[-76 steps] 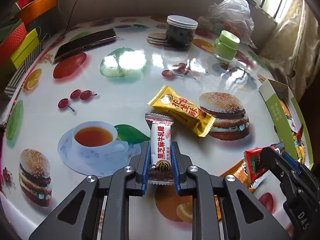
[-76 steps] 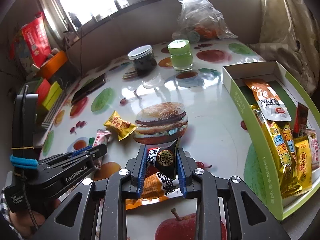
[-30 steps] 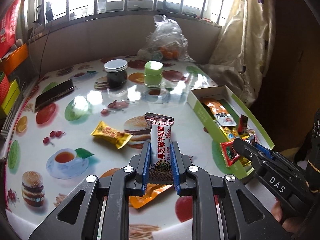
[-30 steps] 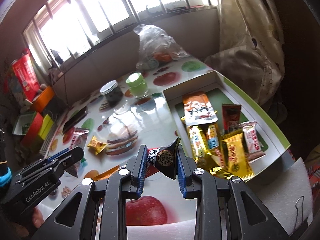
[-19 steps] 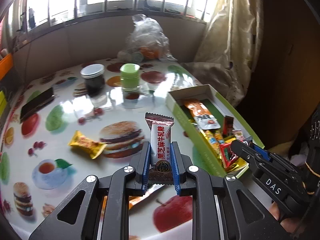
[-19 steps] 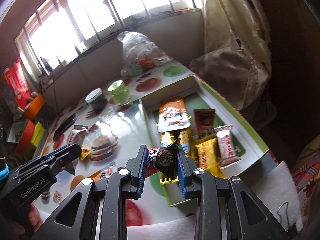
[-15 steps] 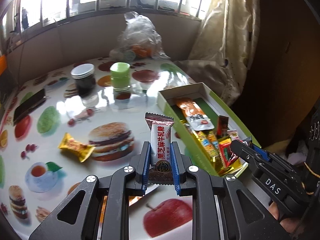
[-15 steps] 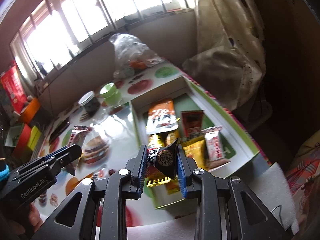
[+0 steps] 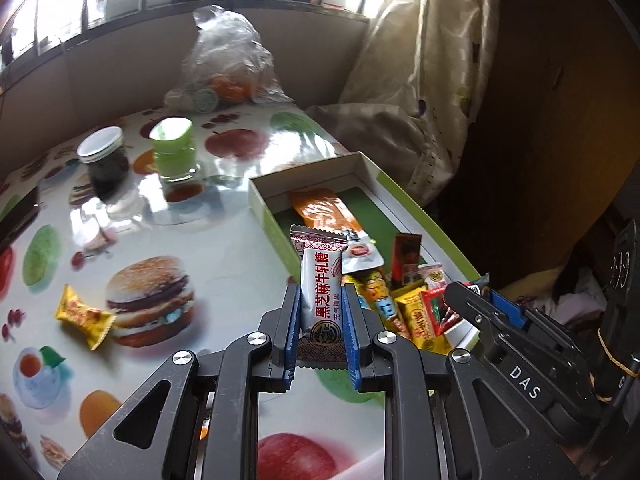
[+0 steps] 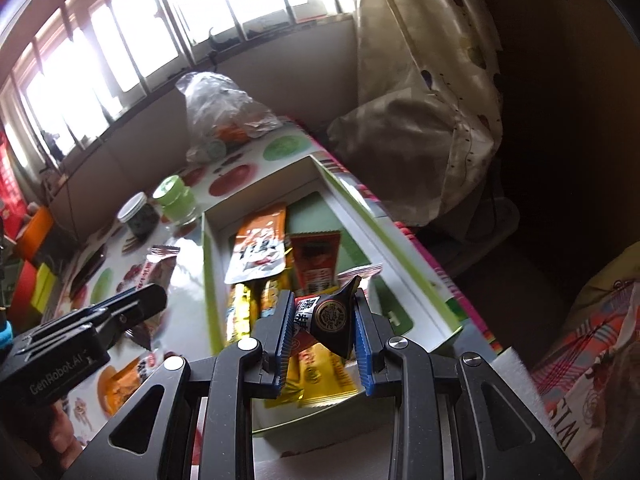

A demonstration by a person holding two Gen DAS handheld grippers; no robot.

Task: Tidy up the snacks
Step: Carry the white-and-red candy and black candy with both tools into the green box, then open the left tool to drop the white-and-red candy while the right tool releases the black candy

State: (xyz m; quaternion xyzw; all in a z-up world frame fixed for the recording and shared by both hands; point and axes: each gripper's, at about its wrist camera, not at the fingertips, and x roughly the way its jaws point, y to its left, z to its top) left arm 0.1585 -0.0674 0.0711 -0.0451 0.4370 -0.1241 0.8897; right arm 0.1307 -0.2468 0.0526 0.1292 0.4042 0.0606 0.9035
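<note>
We had the left fingers [image 9: 320, 330] clamped on a white candy bar [image 9: 321, 292], the right fingers [image 10: 323, 334] on a dark packet [image 10: 330, 316], above the box [image 10: 394, 258]; releasing early could drop either outside it.

The white candy bar wrapper with red-brown patterned ends [image 9: 320, 288], clamped upright between blue ribbed pads, carries the red vertical characters 黑芝麻牛轧糖, with smaller characters beside them too fine to read. To the right of that wrapper, the black gripper body [image 9: 532, 364] bears "DAS" in white letters. In the right wrist view, the other black gripper body [image 10: 68, 360] reads "GenRobot.AI". The print on the packets lying in the green-rimmed white cardboard box [image 10: 400, 256] is too blurred to read.
</note>
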